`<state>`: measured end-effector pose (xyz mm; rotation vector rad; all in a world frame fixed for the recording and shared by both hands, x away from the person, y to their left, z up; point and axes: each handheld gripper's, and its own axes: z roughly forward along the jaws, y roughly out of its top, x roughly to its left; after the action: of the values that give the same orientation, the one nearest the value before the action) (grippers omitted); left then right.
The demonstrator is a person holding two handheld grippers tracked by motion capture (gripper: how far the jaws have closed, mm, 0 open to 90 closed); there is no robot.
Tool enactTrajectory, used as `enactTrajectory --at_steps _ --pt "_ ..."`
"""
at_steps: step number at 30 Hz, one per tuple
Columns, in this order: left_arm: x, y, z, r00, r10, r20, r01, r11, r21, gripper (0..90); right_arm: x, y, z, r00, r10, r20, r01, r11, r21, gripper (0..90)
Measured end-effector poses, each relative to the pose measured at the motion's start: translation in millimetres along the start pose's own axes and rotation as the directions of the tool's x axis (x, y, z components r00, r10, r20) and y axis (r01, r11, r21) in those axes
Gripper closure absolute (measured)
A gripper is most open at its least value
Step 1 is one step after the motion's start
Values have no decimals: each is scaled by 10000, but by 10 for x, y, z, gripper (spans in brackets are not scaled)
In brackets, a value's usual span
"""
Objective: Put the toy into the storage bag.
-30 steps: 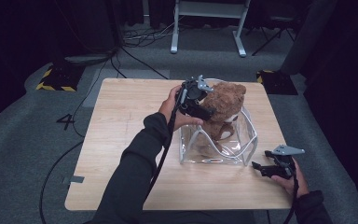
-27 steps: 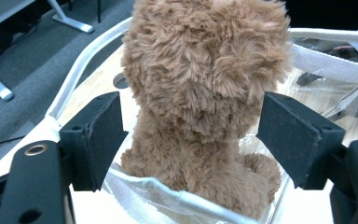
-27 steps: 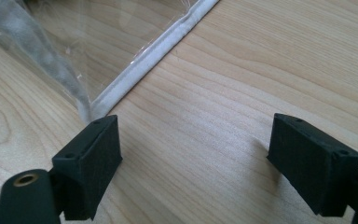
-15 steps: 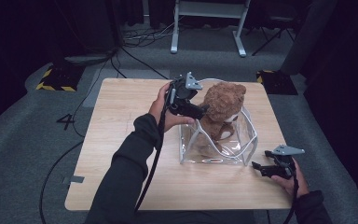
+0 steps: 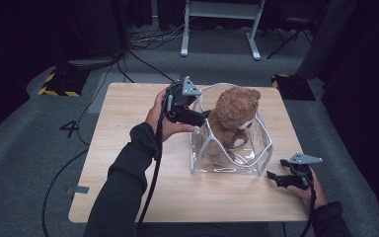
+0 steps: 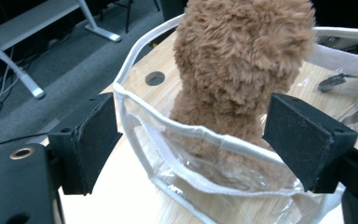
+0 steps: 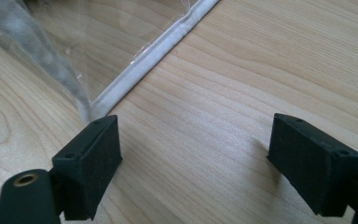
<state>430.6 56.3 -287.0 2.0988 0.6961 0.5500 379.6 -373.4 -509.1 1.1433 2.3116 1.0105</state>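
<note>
A brown teddy bear [image 5: 234, 111] sits upright in a clear plastic bag [image 5: 227, 160] with white trim in the middle of the wooden table [image 5: 128, 148]. My left gripper [image 5: 201, 116] hovers just outside the bag's left rim and points at the bear. Its jaws have just been opening and now stand open. In the left gripper view [image 6: 198, 126] the bag's rim [image 6: 135, 93] and the bear [image 6: 242, 51] lie just beyond the pads, untouched. My right gripper [image 5: 272, 177] rests low by the bag's near right corner, open over bare wood [image 7: 200, 144], beside the bag's white trim [image 7: 140, 56].
A round hole [image 6: 154, 78] is cut in the tabletop behind the bag. On the floor beyond the table stand a metal frame [image 5: 222, 24], loose cables and two yellow-and-black striped plates [image 5: 56, 84]. Bare wood lies left of and in front of the bag.
My left gripper has drawn back to the left, away from the bear's head and out over the bag's left rim. The right gripper has stayed where it was.
</note>
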Motion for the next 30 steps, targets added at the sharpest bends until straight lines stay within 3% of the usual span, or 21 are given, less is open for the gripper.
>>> enactTrajectory --at_steps 30 --pt "105 -395 -243 9978 112 -661 -81 9989 472 172 1 0 1 10000 3 15 -3 10000 -10 166"
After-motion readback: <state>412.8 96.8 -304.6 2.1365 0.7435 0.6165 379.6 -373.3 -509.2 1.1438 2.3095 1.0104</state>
